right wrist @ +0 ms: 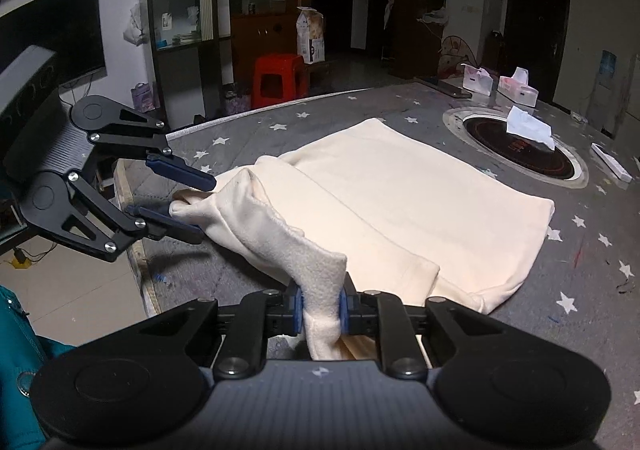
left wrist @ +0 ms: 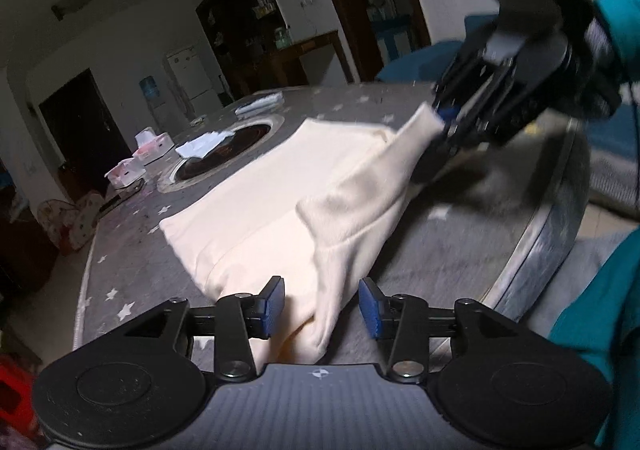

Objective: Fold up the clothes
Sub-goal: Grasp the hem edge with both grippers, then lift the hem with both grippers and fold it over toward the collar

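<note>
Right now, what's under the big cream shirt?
The cream shirt lies on the grey star-print table cover, which shows all around it. Whatever sits directly beneath the cloth is covered. The right gripper pinches one lifted end.

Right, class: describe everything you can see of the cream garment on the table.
The cream garment looks like soft, fleecy fabric, plain and unprinted. Most of it lies flat on the grey star-patterned table cover, partly folded, with layered edges. One narrow end, perhaps a sleeve, is lifted and pinched in the right claw. The left claw is open, its fingers either side of another raised fold. Nothing else rests on it.
</note>
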A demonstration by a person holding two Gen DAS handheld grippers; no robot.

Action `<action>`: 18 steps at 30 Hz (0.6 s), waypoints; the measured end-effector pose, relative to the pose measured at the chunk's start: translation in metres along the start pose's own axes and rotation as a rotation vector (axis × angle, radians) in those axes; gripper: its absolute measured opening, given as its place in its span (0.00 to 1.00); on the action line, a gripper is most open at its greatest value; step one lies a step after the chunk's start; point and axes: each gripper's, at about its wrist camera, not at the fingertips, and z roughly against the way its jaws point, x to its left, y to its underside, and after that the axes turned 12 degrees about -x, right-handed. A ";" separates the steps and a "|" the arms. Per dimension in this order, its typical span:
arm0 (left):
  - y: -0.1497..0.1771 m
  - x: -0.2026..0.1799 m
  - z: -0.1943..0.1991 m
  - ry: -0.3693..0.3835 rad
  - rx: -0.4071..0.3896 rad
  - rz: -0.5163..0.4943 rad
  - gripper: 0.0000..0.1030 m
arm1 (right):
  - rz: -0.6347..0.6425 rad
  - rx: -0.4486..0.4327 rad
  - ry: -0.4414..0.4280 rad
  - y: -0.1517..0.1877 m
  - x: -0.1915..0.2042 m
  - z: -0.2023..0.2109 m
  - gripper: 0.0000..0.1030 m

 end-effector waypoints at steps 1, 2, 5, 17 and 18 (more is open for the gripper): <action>0.002 0.002 -0.002 0.004 0.008 0.006 0.27 | 0.002 0.001 0.004 0.001 0.002 0.000 0.13; 0.004 0.004 -0.004 0.007 0.017 0.012 0.21 | 0.004 0.002 0.008 0.002 0.004 0.000 0.12; 0.005 0.008 -0.002 0.013 0.014 0.033 0.08 | 0.012 -0.009 0.014 0.004 0.009 0.004 0.11; -0.031 -0.006 0.068 0.119 -0.083 0.151 0.06 | 0.014 -0.025 -0.028 -0.007 0.029 0.076 0.10; -0.036 -0.008 0.074 0.123 -0.093 0.159 0.06 | 0.014 -0.025 -0.026 -0.011 0.027 0.079 0.10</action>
